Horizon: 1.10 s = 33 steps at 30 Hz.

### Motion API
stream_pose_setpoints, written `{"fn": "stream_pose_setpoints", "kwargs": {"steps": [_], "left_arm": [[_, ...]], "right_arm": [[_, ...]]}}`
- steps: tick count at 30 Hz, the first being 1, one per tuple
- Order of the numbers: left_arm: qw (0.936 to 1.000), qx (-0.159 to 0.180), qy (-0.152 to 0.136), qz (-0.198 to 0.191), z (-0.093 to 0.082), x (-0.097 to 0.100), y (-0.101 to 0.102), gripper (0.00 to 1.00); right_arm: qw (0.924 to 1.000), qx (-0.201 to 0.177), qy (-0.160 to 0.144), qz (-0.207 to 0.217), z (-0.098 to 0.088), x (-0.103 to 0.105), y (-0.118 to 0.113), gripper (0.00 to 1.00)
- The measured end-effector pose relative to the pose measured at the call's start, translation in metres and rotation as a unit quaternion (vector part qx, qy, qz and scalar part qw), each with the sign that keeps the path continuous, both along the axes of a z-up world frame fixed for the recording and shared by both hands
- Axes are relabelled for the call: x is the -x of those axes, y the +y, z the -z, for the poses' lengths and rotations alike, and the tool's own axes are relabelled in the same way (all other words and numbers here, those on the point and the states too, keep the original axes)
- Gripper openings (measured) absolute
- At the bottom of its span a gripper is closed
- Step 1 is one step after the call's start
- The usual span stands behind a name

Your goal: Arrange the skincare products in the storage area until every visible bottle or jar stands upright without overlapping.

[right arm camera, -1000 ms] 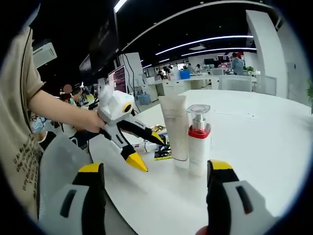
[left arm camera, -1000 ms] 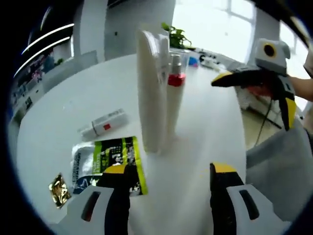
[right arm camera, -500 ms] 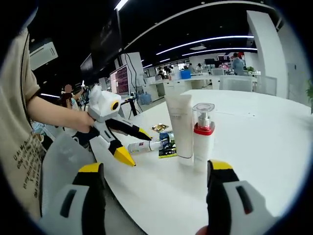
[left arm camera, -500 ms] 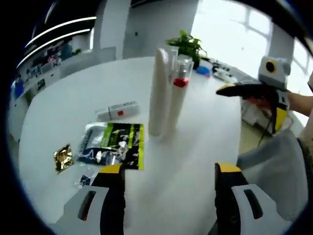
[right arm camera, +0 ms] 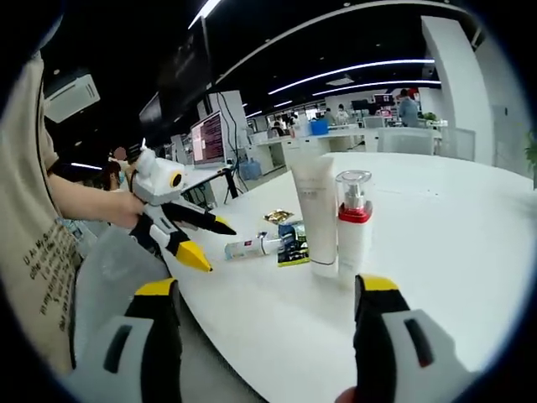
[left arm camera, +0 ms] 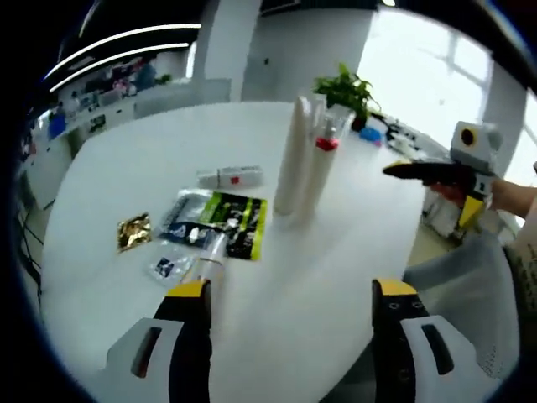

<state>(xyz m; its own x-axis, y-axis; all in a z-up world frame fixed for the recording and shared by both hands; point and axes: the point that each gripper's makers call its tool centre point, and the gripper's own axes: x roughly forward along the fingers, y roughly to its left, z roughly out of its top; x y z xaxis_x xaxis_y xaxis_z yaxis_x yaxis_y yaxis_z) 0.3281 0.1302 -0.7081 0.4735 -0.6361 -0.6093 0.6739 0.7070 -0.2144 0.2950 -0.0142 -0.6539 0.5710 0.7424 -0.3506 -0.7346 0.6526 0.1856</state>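
Observation:
A tall white tube [left arm camera: 289, 155] and a clear-capped pump bottle with a red collar [left arm camera: 324, 164] stand upright, close together, on the white round table [left arm camera: 126, 176]. A small white tube [left arm camera: 228, 177] lies flat to their left. Another small tube [left arm camera: 210, 252] lies on a green and black sachet [left arm camera: 235, 225]. My left gripper [left arm camera: 289, 294] is open and empty, well back from them. My right gripper [left arm camera: 415, 170] hovers off the table's right edge. In the right gripper view the white tube [right arm camera: 315, 214] and pump bottle [right arm camera: 353, 222] stand ahead of my open right gripper [right arm camera: 264, 290], with the open left gripper [right arm camera: 210, 243] at left.
A gold sachet [left arm camera: 132, 232] and a small clear sachet [left arm camera: 168, 267] lie left of the green one. A potted plant [left arm camera: 348, 88] stands at the table's far side. A grey cloth [left arm camera: 466, 285] covers the person's lap at the right. Desks and monitors [right arm camera: 210, 138] fill the room behind.
My left gripper has drawn back from the standing tube and bottle, which now look smaller, and more of the table shows. In the right gripper view the left gripper has slid left.

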Motion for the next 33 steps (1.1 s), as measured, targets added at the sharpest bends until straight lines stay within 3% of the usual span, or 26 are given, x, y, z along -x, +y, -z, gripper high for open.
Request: {"fn": "stream_pose_setpoints", "kwargs": {"steps": [10, 17, 21, 25, 29, 33], "left_arm": [[0.9979, -0.001, 0.003, -0.064, -0.002, 0.016, 0.027, 0.76], [0.9967, -0.014, 0.002, -0.080, -0.001, 0.031, 0.042, 0.76], [0.9953, -0.010, -0.001, -0.096, -0.002, 0.037, 0.050, 0.76], [0.9949, -0.006, -0.004, -0.100, -0.003, 0.039, 0.050, 0.75], [0.9961, 0.003, 0.006, -0.087, 0.000, 0.044, 0.045, 0.74], [0.9965, 0.007, 0.016, -0.082, 0.002, 0.048, 0.044, 0.75]], "right_arm": [[0.9999, -0.004, 0.009, -0.008, 0.003, 0.007, -0.004, 0.85], [0.9998, -0.001, 0.019, -0.003, 0.010, 0.010, -0.005, 0.85], [0.9997, -0.011, 0.016, 0.011, 0.003, 0.009, -0.003, 0.84], [0.9997, -0.005, 0.010, 0.023, -0.001, 0.012, -0.003, 0.84], [0.9980, -0.032, 0.017, 0.052, -0.011, 0.015, -0.004, 0.84], [0.9971, -0.032, 0.026, 0.065, -0.009, 0.021, -0.003, 0.83]]}}
